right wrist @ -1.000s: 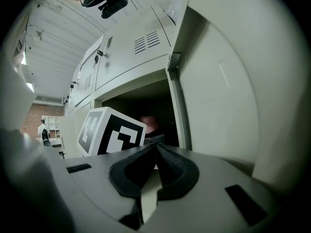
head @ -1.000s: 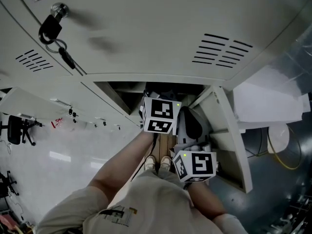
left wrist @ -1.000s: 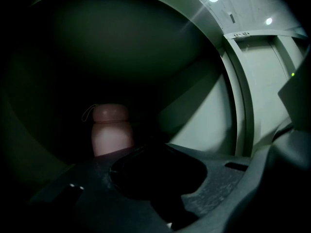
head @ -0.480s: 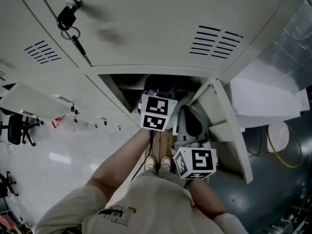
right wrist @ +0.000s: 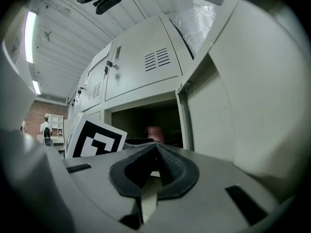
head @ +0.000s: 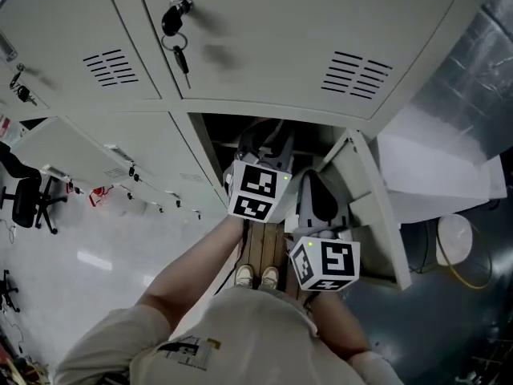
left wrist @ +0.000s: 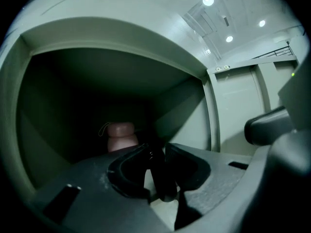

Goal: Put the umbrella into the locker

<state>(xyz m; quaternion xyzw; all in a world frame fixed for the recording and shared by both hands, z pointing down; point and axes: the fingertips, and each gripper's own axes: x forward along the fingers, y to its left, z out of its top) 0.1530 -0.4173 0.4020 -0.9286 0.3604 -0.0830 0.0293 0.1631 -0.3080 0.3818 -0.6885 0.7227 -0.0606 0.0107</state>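
Note:
The open locker compartment (head: 216,135) shows in the head view, with its door (head: 370,207) swung out to the right. My left gripper (head: 258,189) reaches into the opening. In the left gripper view its jaws (left wrist: 158,171) are shut on a dark part of the umbrella, whose pinkish handle (left wrist: 121,136) with a thin strap points deep into the dark locker (left wrist: 58,106). My right gripper (head: 325,263) hangs back, lower right of the left one, shut with nothing between its jaws (right wrist: 154,166). From there the handle (right wrist: 155,133) shows inside the locker mouth.
Closed locker doors (head: 280,30) with vents sit above the opening; a key (head: 178,42) hangs from one lock. More lockers (head: 88,151) run to the left. A white bin (head: 454,239) stands on the floor at right. The person's feet (head: 256,276) are below the grippers.
The head view has swung, so the keyed lock has slid right and down in the picture. Both grippers stay at the locker mouth, the left one still inside the opening.

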